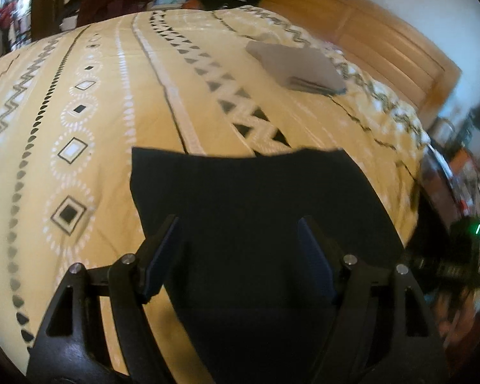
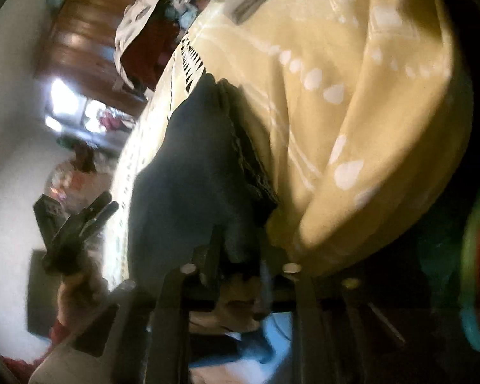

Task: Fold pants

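Right gripper [image 2: 236,249] pinches pants [image 2: 188,172] edge on bedspread [image 2: 336,48].

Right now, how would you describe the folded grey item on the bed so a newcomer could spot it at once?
Start from the bed with the yellow patterned cover and look toward its far side, near the wooden headboard. There lies a flat, folded grey garment, apart from the dark pants under the left gripper. It is the only pale, neatly squared piece on the cover.
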Available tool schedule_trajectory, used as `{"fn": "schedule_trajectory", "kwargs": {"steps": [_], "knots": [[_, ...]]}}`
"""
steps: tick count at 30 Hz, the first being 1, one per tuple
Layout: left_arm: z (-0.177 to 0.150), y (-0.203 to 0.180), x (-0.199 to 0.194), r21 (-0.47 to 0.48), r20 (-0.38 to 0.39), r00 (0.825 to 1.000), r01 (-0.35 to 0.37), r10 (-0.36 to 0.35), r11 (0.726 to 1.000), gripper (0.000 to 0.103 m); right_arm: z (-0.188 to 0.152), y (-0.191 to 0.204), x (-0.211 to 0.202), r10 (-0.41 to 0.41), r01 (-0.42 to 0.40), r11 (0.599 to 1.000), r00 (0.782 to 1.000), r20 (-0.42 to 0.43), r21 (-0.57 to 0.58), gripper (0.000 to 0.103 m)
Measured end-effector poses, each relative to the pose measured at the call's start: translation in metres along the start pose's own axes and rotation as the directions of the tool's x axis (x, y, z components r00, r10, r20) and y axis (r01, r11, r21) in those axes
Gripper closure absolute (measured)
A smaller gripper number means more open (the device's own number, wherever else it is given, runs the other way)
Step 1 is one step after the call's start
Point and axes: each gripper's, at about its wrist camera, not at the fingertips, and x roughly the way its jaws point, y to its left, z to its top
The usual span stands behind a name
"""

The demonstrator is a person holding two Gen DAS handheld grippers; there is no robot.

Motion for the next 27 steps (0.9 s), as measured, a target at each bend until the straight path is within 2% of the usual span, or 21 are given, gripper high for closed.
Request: {"fn": "schedule_trajectory", "kwargs": {"steps": [1,2,4,5,7,10,13,14,15,16,19,21,23,24,26,27], "knots": [[-0.007,-0.005,-0.006,0.023,-0.001,1.000,0.018,-0.018,1.000,0.029,0.001,0.008,-0.016,-0.054,0.057,0.997,0.998,0.042,-0.056,0.062],[-0.016,-0.011,-0.012,0.052,-0.006,0.999,0.040,-0.039,0.998,0.029,0.003,0.016,-0.028,-0.086,0.093,0.991,0.993,0.080,-0.095,0.061],[-0.033,-0.021,-0.020,0.088,-0.031,0.996,0.088,-0.085,0.992,0.029,0.012,0.038,-0.047,-0.089,0.112,0.979,0.987,0.136,-0.170,0.061],[-0.040,-0.024,-0.022,0.092,-0.044,0.993,0.116,-0.112,0.989,0.029,0.020,0.049,-0.046,-0.075,0.100,0.974,0.989,0.128,-0.202,0.061],[-0.053,-0.028,-0.018,0.090,-0.082,0.986,0.150,-0.142,0.985,0.030,0.043,0.071,-0.021,-0.026,0.042,0.962,0.998,0.060,-0.269,0.062],[-0.073,-0.025,-0.004,0.053,-0.135,0.982,0.138,-0.130,0.989,0.031,0.075,0.088,0.035,0.007,-0.027,0.949,0.998,-0.065,-0.313,0.067],[-0.079,-0.019,-0.001,0.015,-0.117,0.982,0.148,-0.145,0.989,0.031,0.111,0.091,0.100,-0.028,-0.018,0.948,0.990,-0.140,-0.317,0.076],[-0.078,-0.018,-0.001,0.002,-0.113,0.981,0.156,-0.155,0.988,0.031,0.120,0.090,0.118,-0.051,-0.005,0.947,0.985,-0.165,-0.322,0.082],[-0.077,-0.017,-0.001,-0.009,-0.109,0.980,0.167,-0.167,0.986,0.031,0.127,0.084,0.134,-0.099,0.041,0.946,0.981,-0.167,-0.322,0.103],[-0.079,-0.017,-0.001,-0.014,-0.105,0.979,0.172,-0.172,0.985,0.031,0.133,0.076,0.144,-0.105,0.044,0.950,0.977,-0.184,-0.308,0.103],[-0.079,-0.011,0.000,-0.053,-0.091,0.974,0.201,-0.206,0.978,0.033,0.134,0.065,0.146,-0.067,0.007,0.960,0.976,-0.208,-0.279,0.103],[-0.080,-0.009,-0.002,-0.071,-0.085,0.972,0.212,-0.217,0.975,0.034,0.131,0.071,0.141,-0.105,0.036,0.948,0.973,-0.203,-0.317,0.103],[-0.081,-0.006,-0.006,-0.092,-0.078,0.971,0.218,-0.226,0.972,0.034,0.129,0.097,0.135,-0.170,0.093,0.917,0.971,-0.170,-0.387,0.103],[-0.084,-0.004,-0.010,-0.103,-0.070,0.970,0.224,-0.231,0.969,0.033,0.126,0.122,0.131,-0.159,0.075,0.895,0.975,-0.156,-0.440,0.092],[-0.088,0.003,-0.016,-0.143,-0.051,0.966,0.245,-0.254,0.959,0.033,0.114,0.163,0.135,-0.081,-0.037,0.872,0.972,-0.219,-0.489,0.092],[-0.093,0.006,-0.017,-0.163,-0.046,0.963,0.254,-0.265,0.953,0.033,0.104,0.190,0.148,-0.040,-0.115,0.849,0.959,-0.281,-0.516,0.092]]}}
